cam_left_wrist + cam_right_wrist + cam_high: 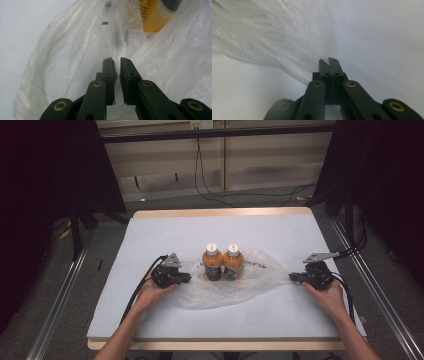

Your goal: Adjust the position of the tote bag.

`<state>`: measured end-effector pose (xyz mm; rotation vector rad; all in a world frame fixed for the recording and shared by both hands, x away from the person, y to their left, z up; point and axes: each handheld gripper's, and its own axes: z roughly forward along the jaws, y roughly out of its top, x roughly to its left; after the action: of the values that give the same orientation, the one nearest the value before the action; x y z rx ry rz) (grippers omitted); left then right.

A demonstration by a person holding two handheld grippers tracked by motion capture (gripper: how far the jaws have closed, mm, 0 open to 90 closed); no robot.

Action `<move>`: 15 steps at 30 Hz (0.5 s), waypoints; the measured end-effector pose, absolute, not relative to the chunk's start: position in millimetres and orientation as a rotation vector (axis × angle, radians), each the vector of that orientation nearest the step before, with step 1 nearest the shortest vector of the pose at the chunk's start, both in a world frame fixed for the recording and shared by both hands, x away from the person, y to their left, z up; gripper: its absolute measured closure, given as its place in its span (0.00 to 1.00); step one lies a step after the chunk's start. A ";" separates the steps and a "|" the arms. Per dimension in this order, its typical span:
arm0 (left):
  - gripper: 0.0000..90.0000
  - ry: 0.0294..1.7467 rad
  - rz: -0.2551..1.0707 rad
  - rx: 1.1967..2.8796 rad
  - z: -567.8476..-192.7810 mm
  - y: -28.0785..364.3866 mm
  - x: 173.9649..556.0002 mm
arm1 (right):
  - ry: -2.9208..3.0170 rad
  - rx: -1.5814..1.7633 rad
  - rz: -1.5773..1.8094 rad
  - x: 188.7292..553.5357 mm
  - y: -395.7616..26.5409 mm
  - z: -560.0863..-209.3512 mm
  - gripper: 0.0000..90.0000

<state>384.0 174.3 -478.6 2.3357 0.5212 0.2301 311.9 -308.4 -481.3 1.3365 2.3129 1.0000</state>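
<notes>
Two bottles: two orange juice bottles point(222, 262) with white caps stand upright side by side inside a clear plastic bag point(235, 287), near the middle of the white table point(150, 235).
Bag: lies flat and spread out on the table, bottles toward its far left part; one yellow-orange bottle bottom shows through the film in the left gripper view.
Left gripper point(185, 278): jaws nearly closed with a thin slit between the pads, and bag film appears pinched in that slit at the bag's left edge.
Right gripper point(294, 277): jaws fully closed at the bag's right tip; the film runs up to them, so it probably grips that corner, though the pinch itself is hard to confirm.
Done, as judged: bottles are in the bag, both ends taken up.
Left, as judged: lifting or closing the bag; it has not left the table.
</notes>
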 end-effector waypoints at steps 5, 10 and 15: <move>0.93 0.554 0.175 2.305 -478.9 175.3 383.8 | 2.312 1.299 1.016 310.6 -307.2 -482.0 1.00; 0.87 0.521 0.164 2.276 -471.9 171.7 376.7 | 2.216 1.236 1.275 301.4 -306.9 -458.9 0.82; 0.84 0.492 0.181 2.237 -459.2 170.8 368.6 | 2.202 1.164 1.311 291.1 -297.6 -440.2 0.66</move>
<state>368.6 170.8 -459.2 2.2366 0.4922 0.1808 291.1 -297.6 -440.2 1.1636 2.2022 1.3110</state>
